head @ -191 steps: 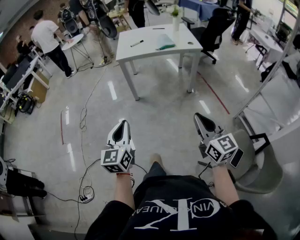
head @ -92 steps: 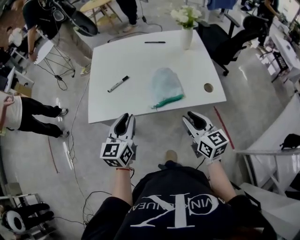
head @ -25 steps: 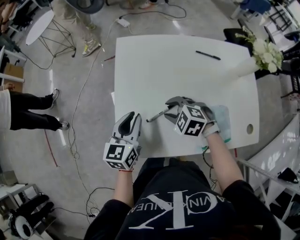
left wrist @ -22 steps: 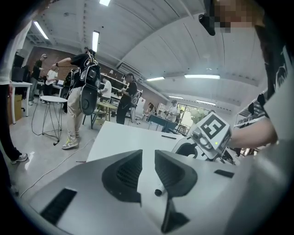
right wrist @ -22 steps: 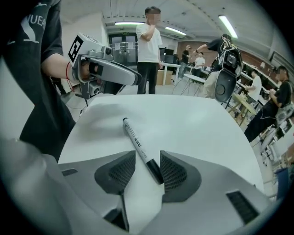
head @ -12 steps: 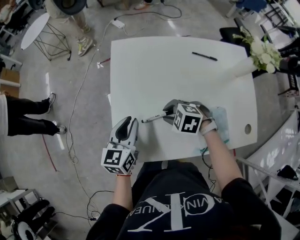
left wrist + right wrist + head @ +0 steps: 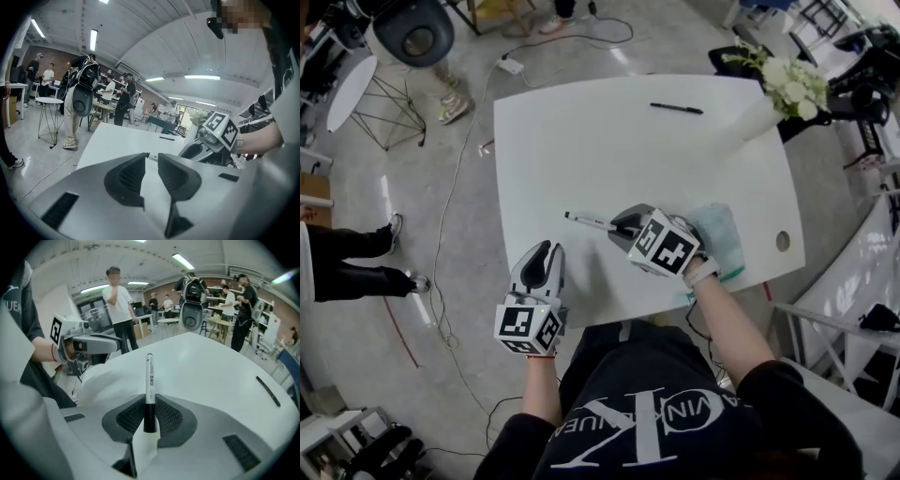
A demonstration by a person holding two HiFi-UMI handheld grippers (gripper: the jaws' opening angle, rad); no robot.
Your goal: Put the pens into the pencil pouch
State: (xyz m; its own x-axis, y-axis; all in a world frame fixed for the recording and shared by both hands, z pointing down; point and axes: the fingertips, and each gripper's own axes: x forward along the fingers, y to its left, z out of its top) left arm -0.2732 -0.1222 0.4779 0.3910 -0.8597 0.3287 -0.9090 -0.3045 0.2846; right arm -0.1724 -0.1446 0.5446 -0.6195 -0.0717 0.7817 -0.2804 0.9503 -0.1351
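**Right gripper closes on the marker**

The right gripper point(image 7: 622, 223) is over the middle of the table point(image 7: 581, 131), and its jaws are closing with the marker point(image 7: 589, 221) between them. The right gripper view shows it clearly: the pads are pressing on the black cap end, and the white barrel point(image 7: 149, 376) sticks straight out past the tips. From the head view, that barrel points left across the table.

The pouch point(image 7: 719, 236) lies just right of that gripper, near the table's near-right edge, pale with a green strip along its near side. The second pen point(image 7: 676, 109), a slim black one, lies well apart at the far side. A vase point(image 7: 757, 118) of white flowers stands at the far-right corner.

The left gripper point(image 7: 546, 251) hangs at the near-left edge. Its jaws point(image 7: 152, 159) stand a narrow gap apart, with nothing between them.
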